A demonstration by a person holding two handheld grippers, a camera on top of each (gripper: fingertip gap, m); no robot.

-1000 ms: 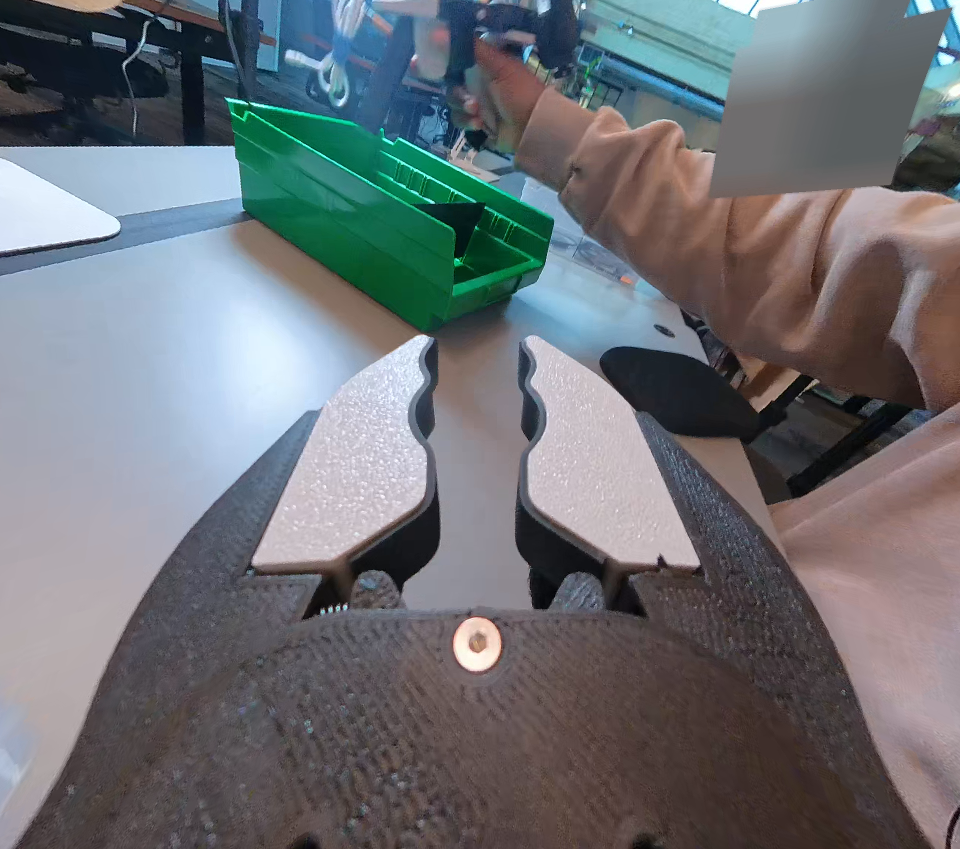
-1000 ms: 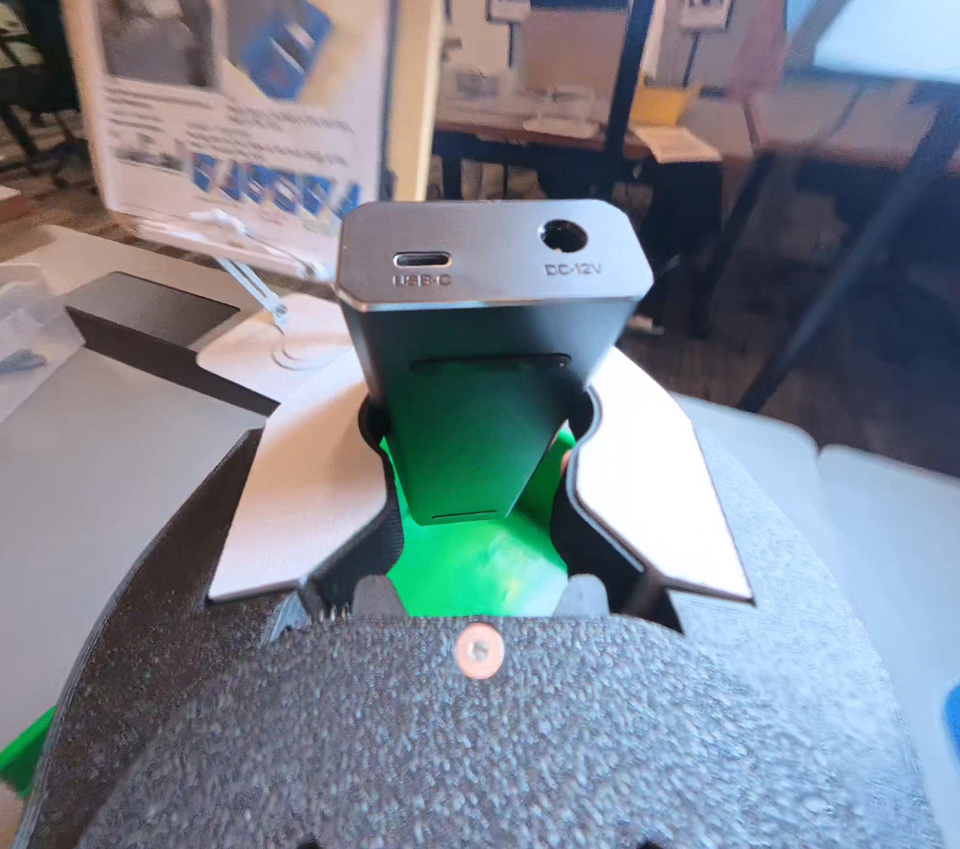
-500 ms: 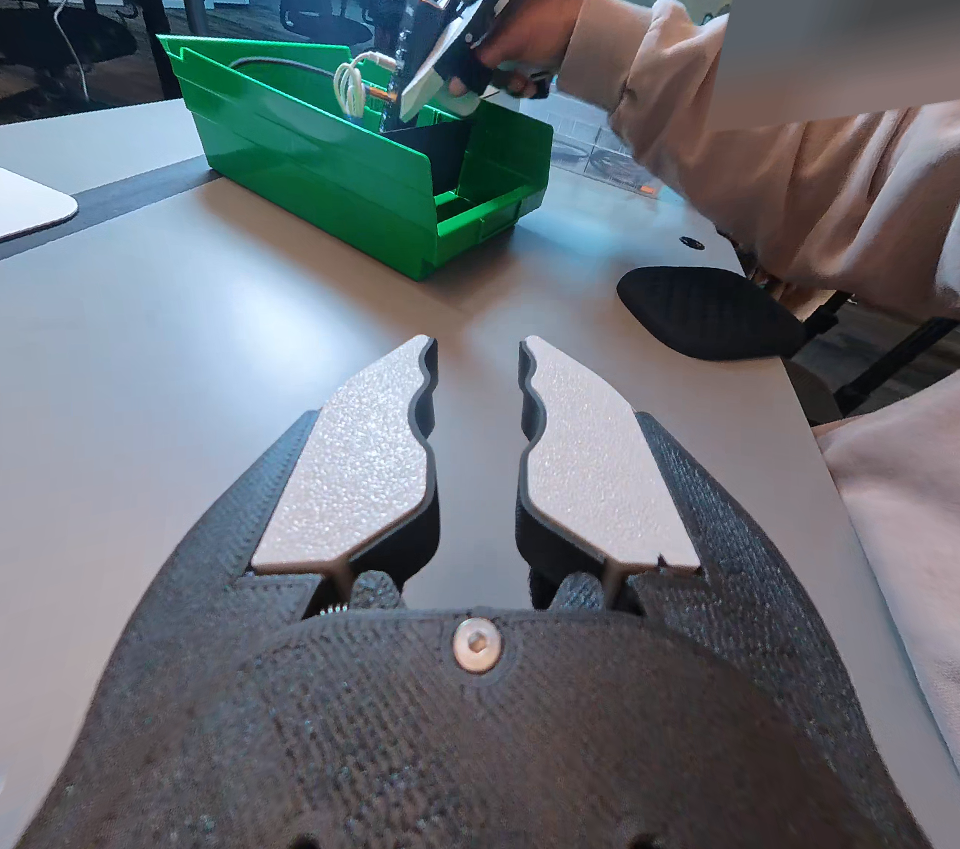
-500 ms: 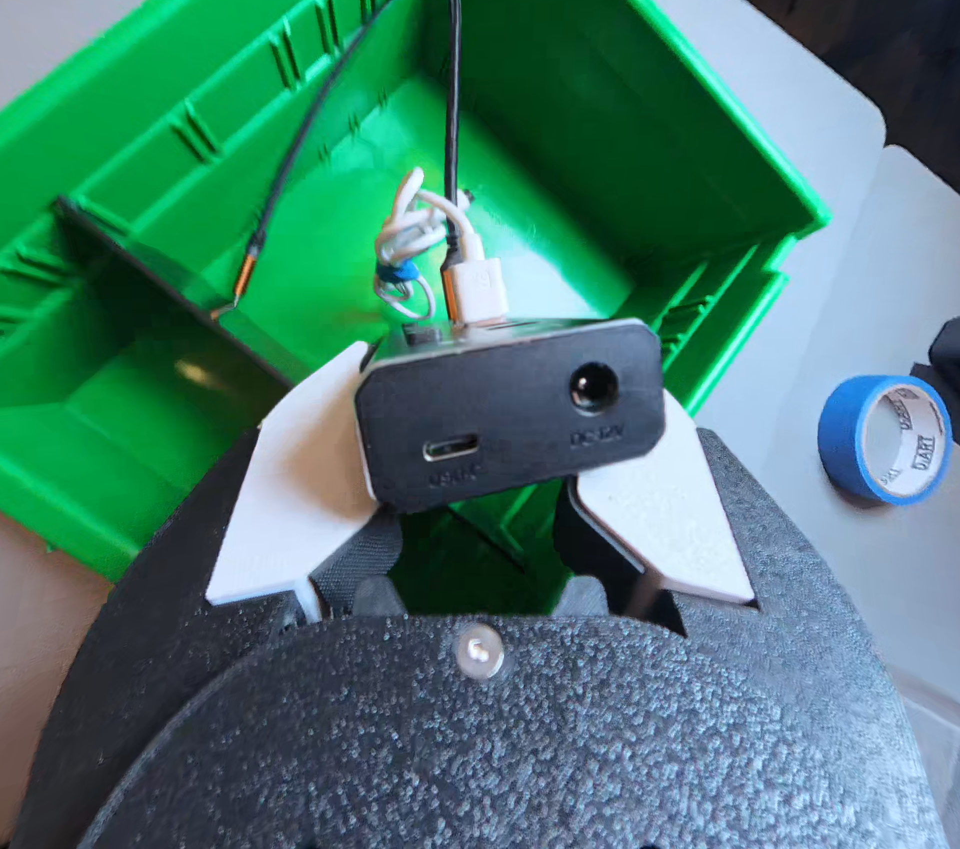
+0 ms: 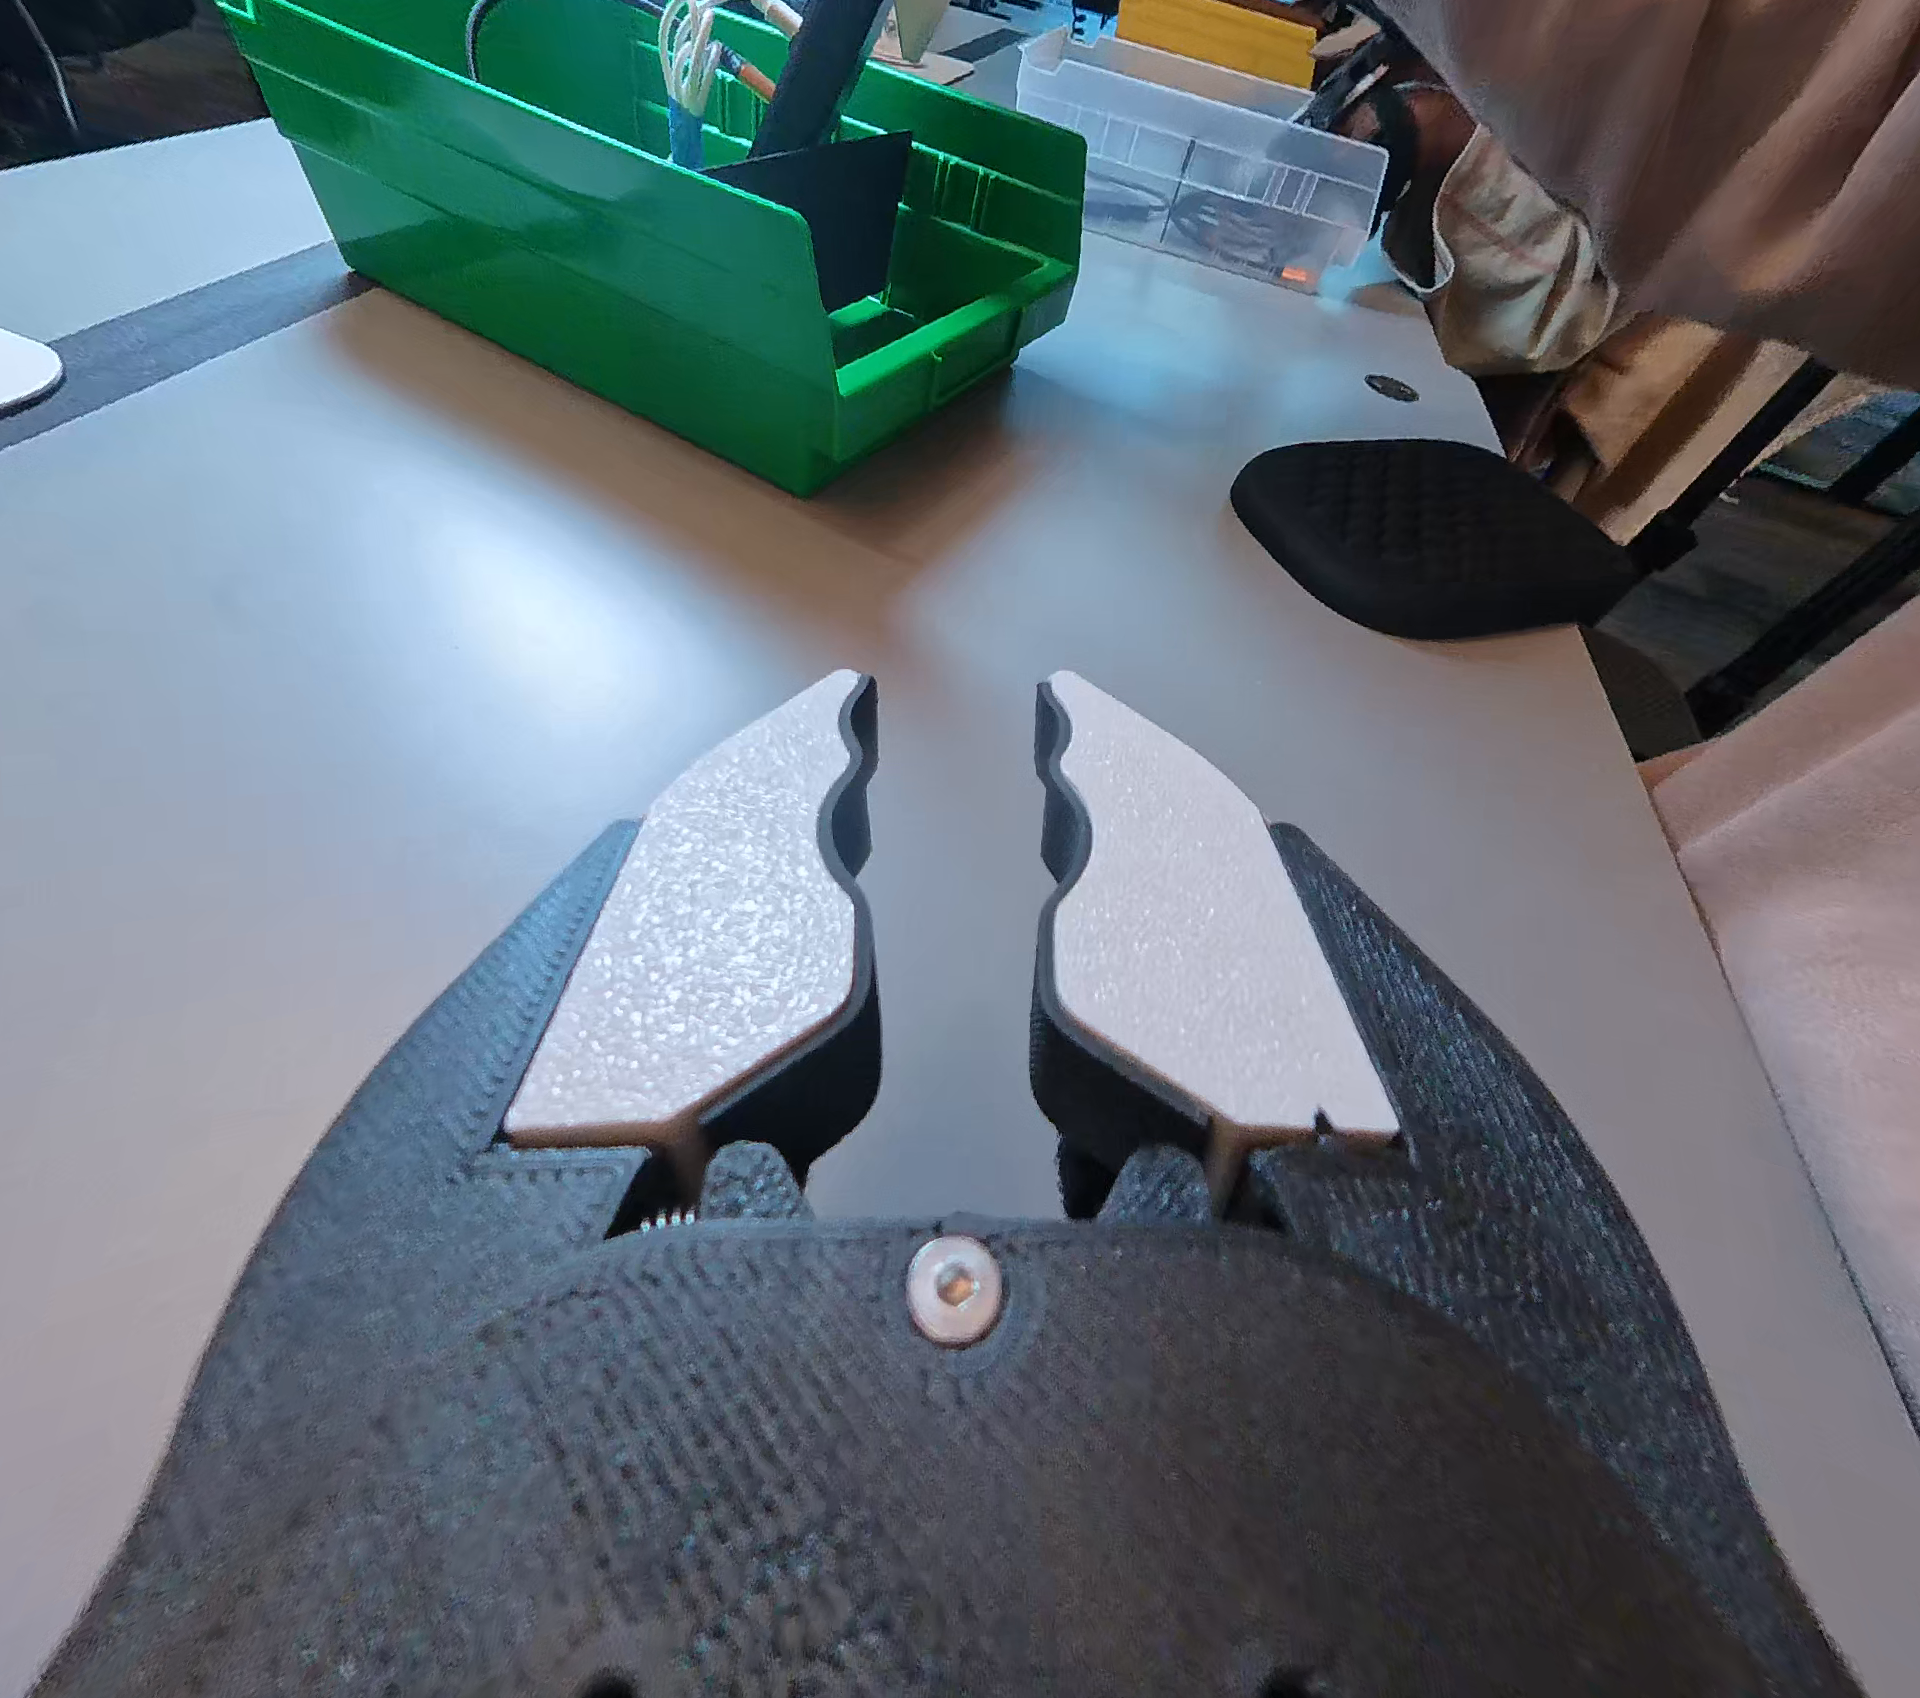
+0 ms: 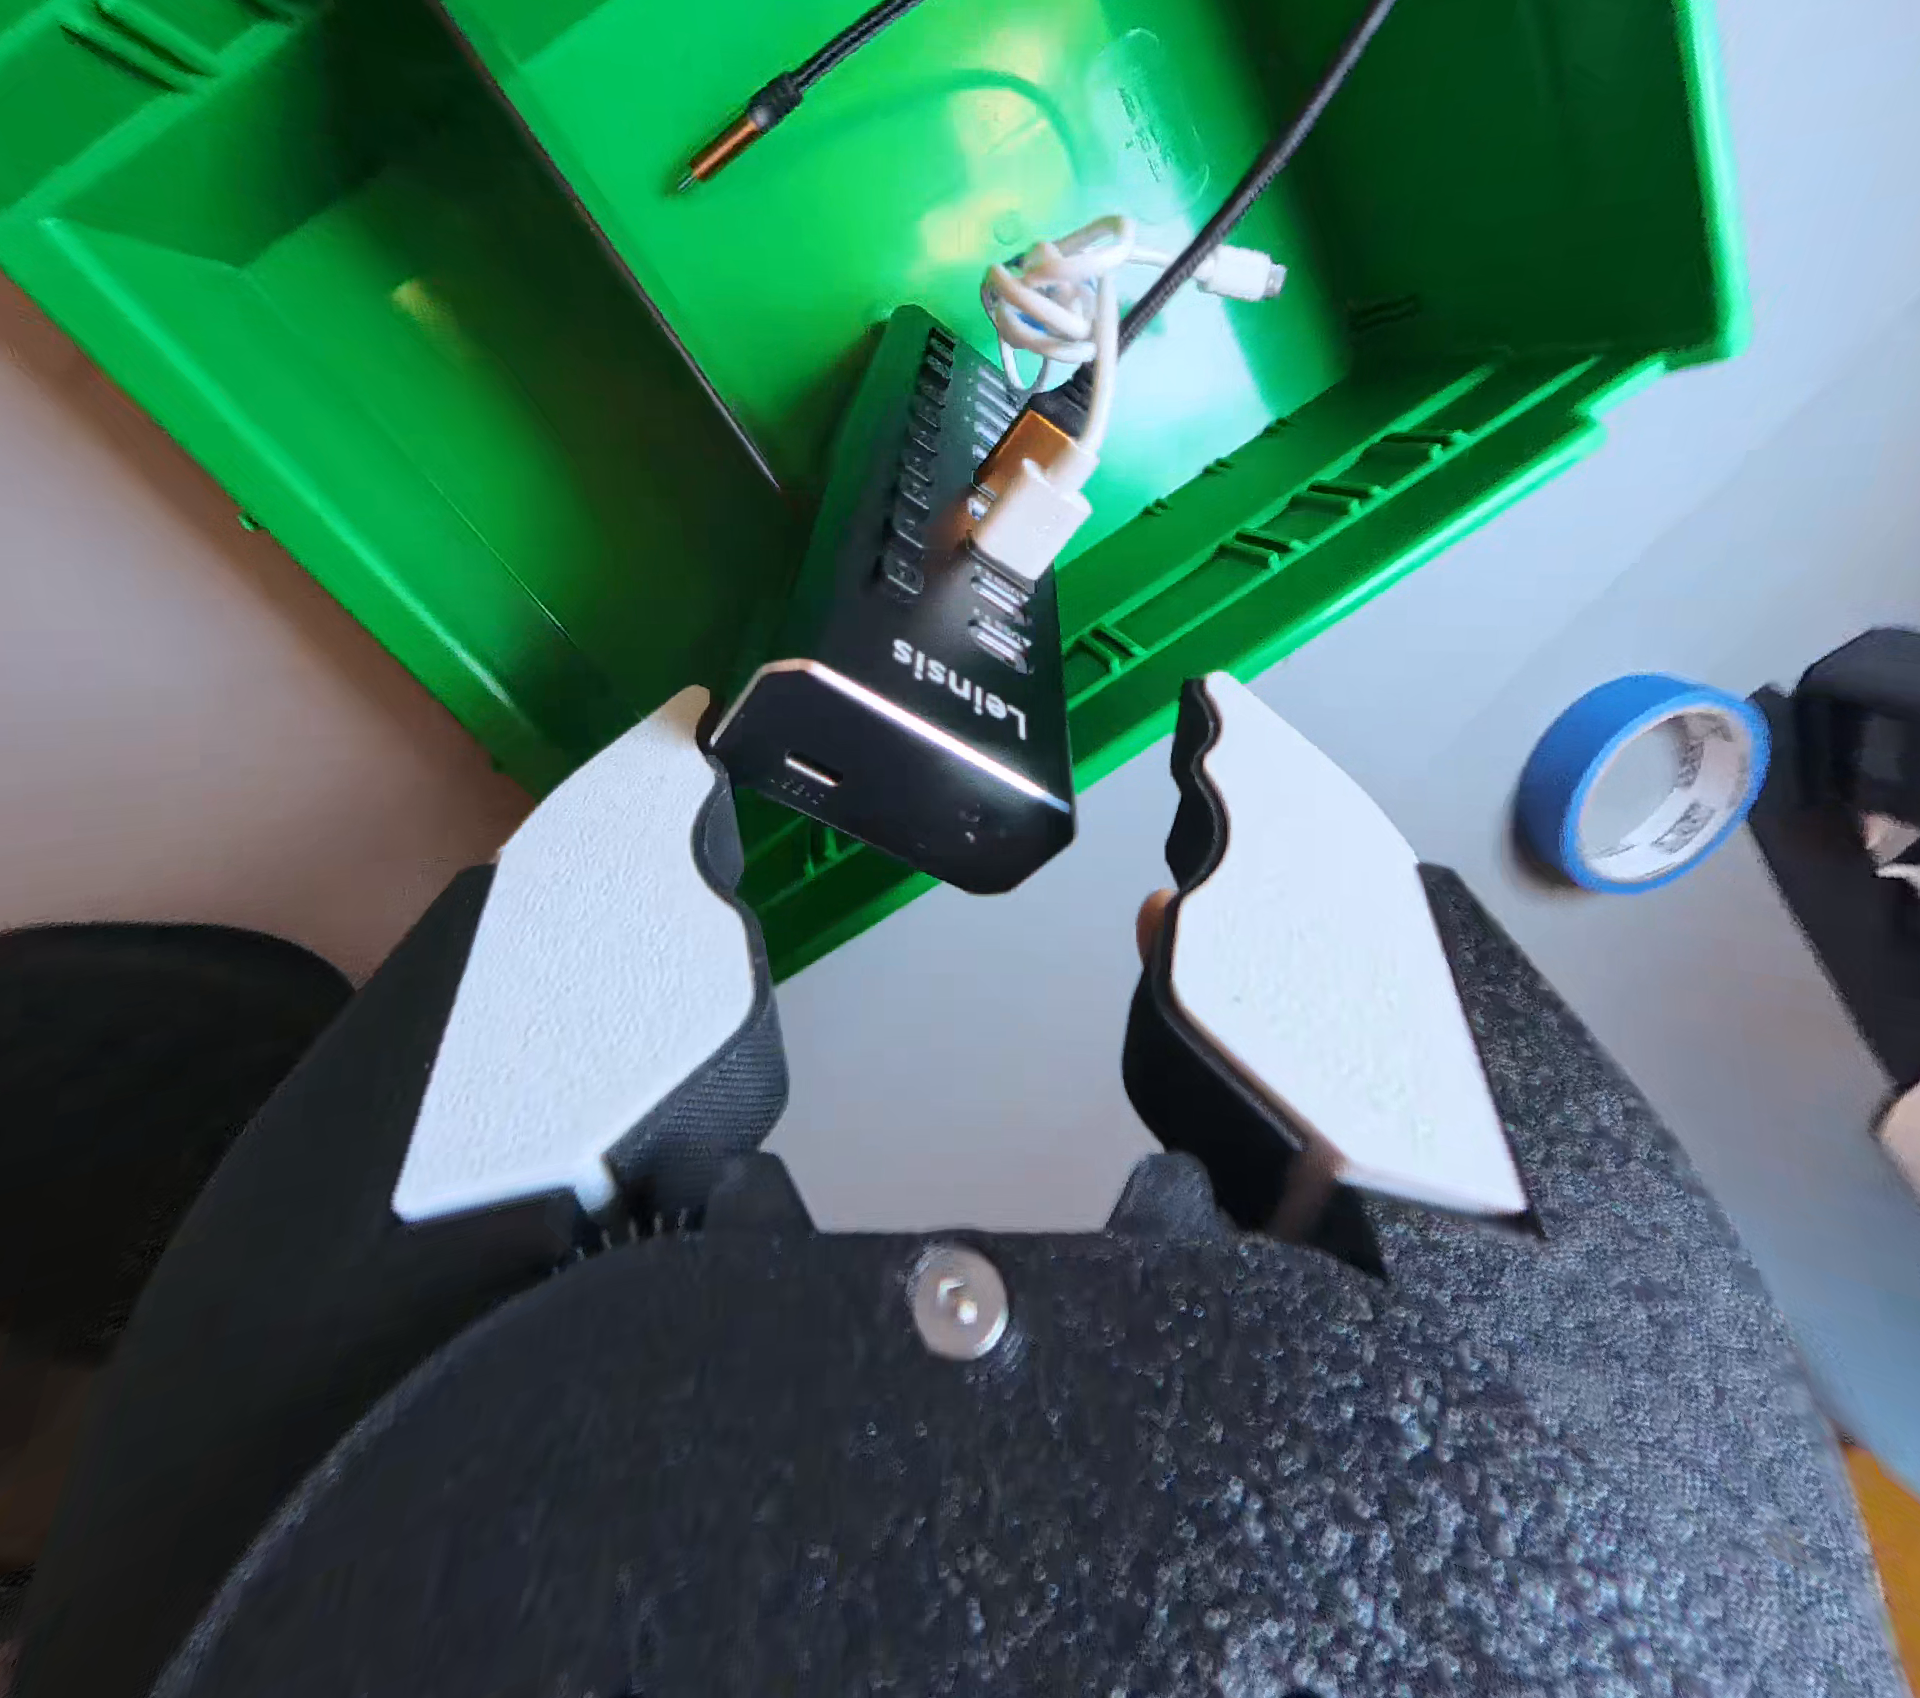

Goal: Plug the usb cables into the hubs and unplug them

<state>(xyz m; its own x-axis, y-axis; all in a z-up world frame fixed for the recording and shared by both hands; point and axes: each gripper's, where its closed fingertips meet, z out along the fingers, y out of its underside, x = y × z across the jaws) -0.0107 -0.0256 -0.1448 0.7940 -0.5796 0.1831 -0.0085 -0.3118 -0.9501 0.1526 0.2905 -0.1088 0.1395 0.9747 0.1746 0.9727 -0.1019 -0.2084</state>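
The bin (image 6: 1558,505) is bright green all over, with a black divider (image 5: 842,204) inside. The hub (image 6: 935,682) is black with a thin silver edge and white lettering. Two cables are plugged in — a white one (image 6: 1049,308) and a black braided one (image 6: 1299,121) with copper-coloured plugs. The tape roll (image 6: 1621,796) is blue outside, white inside. The table (image 5: 416,609) is plain grey. Both grippers (image 5: 956,807) (image 6: 945,796) are textured black with speckled white finger plates — same look on each.
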